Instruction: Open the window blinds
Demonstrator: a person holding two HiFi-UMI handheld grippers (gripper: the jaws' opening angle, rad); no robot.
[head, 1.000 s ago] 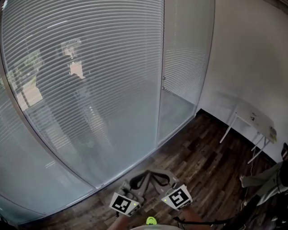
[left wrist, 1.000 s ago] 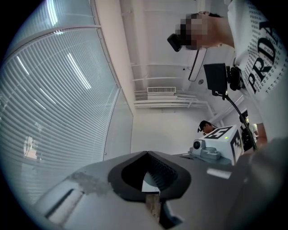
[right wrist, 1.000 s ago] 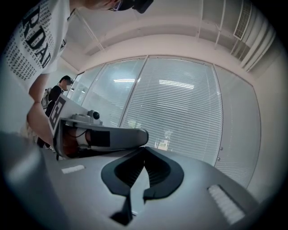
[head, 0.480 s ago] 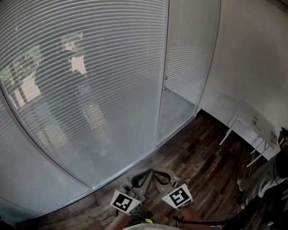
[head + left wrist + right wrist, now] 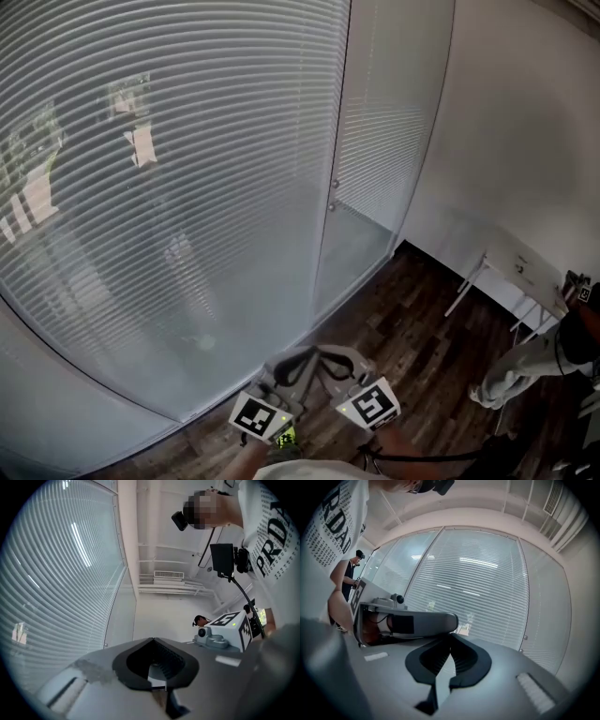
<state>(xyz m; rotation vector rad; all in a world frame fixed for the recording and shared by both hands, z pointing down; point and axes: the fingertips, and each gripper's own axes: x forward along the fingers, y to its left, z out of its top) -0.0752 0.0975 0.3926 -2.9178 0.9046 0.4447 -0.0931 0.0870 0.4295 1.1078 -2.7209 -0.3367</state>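
Observation:
Closed white slatted blinds [image 5: 187, 141] hang behind a glass wall that fills the left and middle of the head view. A narrower pane on the right carries two small knobs [image 5: 334, 184] on its frame. My left gripper [image 5: 286, 364] and right gripper [image 5: 336, 361] are held side by side low in the head view, above the floor and short of the glass. Both are shut with nothing in them. In the left gripper view the left gripper [image 5: 152, 640] has its tips together, with the blinds [image 5: 56, 573] to its left. The right gripper [image 5: 450, 635] faces the blinds [image 5: 478, 592].
Dark wood floor [image 5: 412, 319] runs to the glass wall's foot. A white wall [image 5: 525, 141] stands at the right with a small white table [image 5: 520, 267] against it. A person in light trousers [image 5: 525, 370] is at the right edge.
Both grippers and the head view have come closer to the glass wall. The pane frame and the reflections in the glass have slid leftward in the picture. Both pairs of jaws stay together.

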